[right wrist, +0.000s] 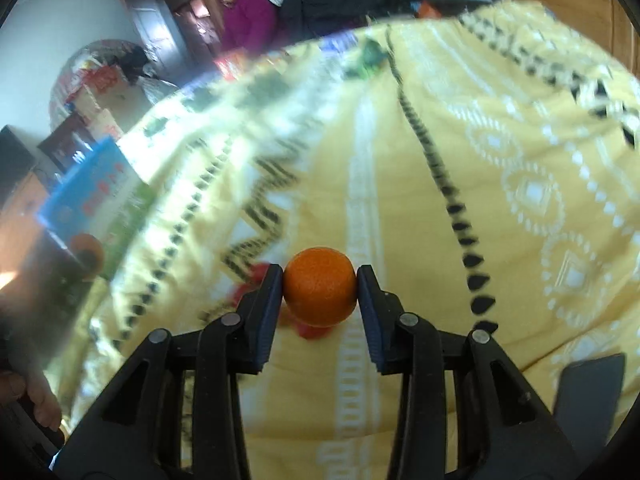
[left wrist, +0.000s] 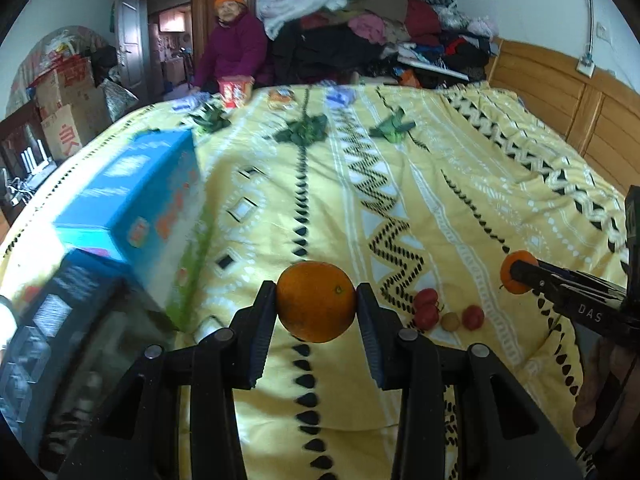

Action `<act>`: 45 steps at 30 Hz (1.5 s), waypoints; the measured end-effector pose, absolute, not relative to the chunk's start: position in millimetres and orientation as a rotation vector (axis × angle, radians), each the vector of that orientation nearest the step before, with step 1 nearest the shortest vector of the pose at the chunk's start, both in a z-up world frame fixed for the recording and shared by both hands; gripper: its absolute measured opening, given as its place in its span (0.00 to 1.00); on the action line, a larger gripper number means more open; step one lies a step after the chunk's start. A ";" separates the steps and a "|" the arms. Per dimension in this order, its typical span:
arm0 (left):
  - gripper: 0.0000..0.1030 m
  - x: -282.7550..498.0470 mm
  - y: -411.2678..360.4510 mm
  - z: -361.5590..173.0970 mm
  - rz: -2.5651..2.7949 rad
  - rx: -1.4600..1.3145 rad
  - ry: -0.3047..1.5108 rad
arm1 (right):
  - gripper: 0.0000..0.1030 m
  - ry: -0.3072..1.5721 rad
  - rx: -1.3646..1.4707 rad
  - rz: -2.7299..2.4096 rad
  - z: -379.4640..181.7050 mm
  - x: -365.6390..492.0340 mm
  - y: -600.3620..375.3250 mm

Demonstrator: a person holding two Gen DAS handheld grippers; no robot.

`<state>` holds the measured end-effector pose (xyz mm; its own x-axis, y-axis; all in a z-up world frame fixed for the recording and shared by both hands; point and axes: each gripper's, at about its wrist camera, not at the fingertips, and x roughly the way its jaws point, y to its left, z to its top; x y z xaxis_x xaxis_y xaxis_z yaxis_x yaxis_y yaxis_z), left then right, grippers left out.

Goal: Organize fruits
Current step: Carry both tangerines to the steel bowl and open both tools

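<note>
Bedroom; bed covered by a yellow patterned quilt (left wrist: 400, 208), clothes pile (left wrist: 380, 28) at the far end, seated person (left wrist: 234, 40) in an orange hat beside it. Blue box (left wrist: 132, 196) lies on the quilt at left. Left gripper (left wrist: 316, 300) clamps a large orange (left wrist: 316, 302) between both fingers, raised above the quilt. Right gripper (right wrist: 320, 292) clamps a smaller orange (right wrist: 320, 286) likewise. Red fruits (left wrist: 426, 308) and one small brown fruit (left wrist: 451, 321) rest together on the quilt, between the two grippers.

Probably a home bedroom: patterned yellow bedspread (left wrist: 400, 200), wooden headboard (left wrist: 560, 100), heaped clothes (left wrist: 380, 28)
</note>
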<state>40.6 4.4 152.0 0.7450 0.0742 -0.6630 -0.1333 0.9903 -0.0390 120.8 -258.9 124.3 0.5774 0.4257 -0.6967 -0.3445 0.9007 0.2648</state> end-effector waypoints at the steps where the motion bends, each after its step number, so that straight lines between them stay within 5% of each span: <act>1: 0.40 33.2 13.3 160.3 0.126 -0.096 0.707 | 0.37 0.817 0.096 0.475 137.5 114.8 -249.5; 10: 0.40 -67.2 150.2 233.8 0.370 -0.202 0.562 | 0.37 0.677 0.044 0.746 231.7 62.0 -127.5; 17: 0.40 -149.3 271.4 231.7 0.632 -0.279 0.570 | 0.37 0.650 -0.042 0.981 270.2 6.5 1.9; 28: 0.40 -194.8 350.7 149.9 0.762 -0.360 0.786 | 0.37 0.803 -0.218 1.227 235.6 -73.8 167.1; 45: 0.40 -205.1 374.6 121.4 0.736 -0.432 0.843 | 0.37 0.916 -0.312 1.216 203.5 -91.1 214.2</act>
<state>-205.1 374.6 121.4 0.4457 0.4106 -0.7955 -0.7331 0.6774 -0.0611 -91.1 214.2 203.5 0.0568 0.6658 -0.7440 -0.8988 0.3585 0.2523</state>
